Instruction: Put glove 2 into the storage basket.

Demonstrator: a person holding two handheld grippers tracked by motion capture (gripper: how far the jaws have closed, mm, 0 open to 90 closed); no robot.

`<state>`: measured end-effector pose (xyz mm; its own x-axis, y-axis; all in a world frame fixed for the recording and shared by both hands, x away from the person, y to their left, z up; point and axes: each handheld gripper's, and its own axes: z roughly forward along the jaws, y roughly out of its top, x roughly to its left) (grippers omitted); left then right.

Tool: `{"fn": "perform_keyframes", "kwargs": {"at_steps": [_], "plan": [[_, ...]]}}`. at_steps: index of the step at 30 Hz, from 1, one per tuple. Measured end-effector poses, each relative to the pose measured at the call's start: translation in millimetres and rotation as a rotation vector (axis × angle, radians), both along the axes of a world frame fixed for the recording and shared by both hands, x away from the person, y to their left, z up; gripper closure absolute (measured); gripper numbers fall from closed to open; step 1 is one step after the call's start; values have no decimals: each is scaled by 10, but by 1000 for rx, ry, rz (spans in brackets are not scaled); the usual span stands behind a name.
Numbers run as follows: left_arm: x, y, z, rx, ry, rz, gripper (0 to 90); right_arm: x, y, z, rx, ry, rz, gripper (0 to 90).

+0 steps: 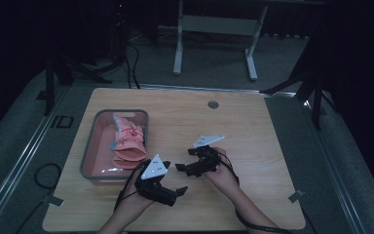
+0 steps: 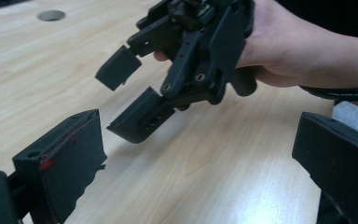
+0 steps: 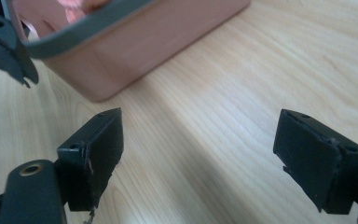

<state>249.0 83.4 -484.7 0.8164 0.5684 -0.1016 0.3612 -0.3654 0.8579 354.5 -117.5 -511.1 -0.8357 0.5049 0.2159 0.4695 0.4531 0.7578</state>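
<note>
A: Near the table's front edge, left of centre, sat the left gripper (image 1: 174, 191), jaws spread wide, nothing between them.
B: Right one?
A: The right gripper (image 1: 184, 167) hovered just beside it, toward the middle of the table (image 1: 253, 146), jaws also apart and empty. In the left gripper view it (image 2: 133, 95) hung just above the wood, tilted, tips pointing at the left one.
B: Contact between them?
A: None. Close, but apart.
B: Anything else on the table?
A: A grey-rimmed bin (image 1: 90, 148) stood by the left edge, pink cloth (image 1: 129, 141) lying inside. In the right gripper view the bin's corner (image 3: 135, 51) sat ahead of the open jaws, not touching.
</note>
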Motion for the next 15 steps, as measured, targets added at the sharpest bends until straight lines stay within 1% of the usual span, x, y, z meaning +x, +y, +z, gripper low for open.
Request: {"fn": "perform_keyframes", "kwargs": {"at_steps": [1,3,4,5,6,7,9,11,12,13,14,15], "plan": [[-1,-19,-34,0,5,-3,23,-10,-25,-38,6,5,4,154],[-4,-53,-102,-1,16,-12,23,-30,-58,-96,5,-2,13,153],[-4,-53,-102,-1,16,-12,23,-30,-58,-96,5,-2,13,153],[-11,-84,-163,5,24,-19,23,-61,-92,-149,6,-14,21,152],[-17,-99,-198,1,29,-24,23,-71,-101,-166,3,-11,22,149],[-17,-99,-198,1,29,-24,23,-71,-101,-166,3,-11,22,149],[-28,-126,-266,9,37,-32,23,-106,-137,-248,-11,-9,29,149],[-32,-130,-294,11,39,-34,23,-114,-145,-268,-19,-7,32,149],[-34,-130,-329,6,49,-37,23,-129,-171,-327,-24,-2,33,149],[-34,-130,-329,6,49,-37,23,-129,-171,-327,-24,-2,33,149],[-34,-126,-358,7,58,-36,23,-138,-193,-361,-33,5,27,149],[-34,-126,-358,7,58,-36,23,-142,-198,-368,-29,3,25,149]]}}
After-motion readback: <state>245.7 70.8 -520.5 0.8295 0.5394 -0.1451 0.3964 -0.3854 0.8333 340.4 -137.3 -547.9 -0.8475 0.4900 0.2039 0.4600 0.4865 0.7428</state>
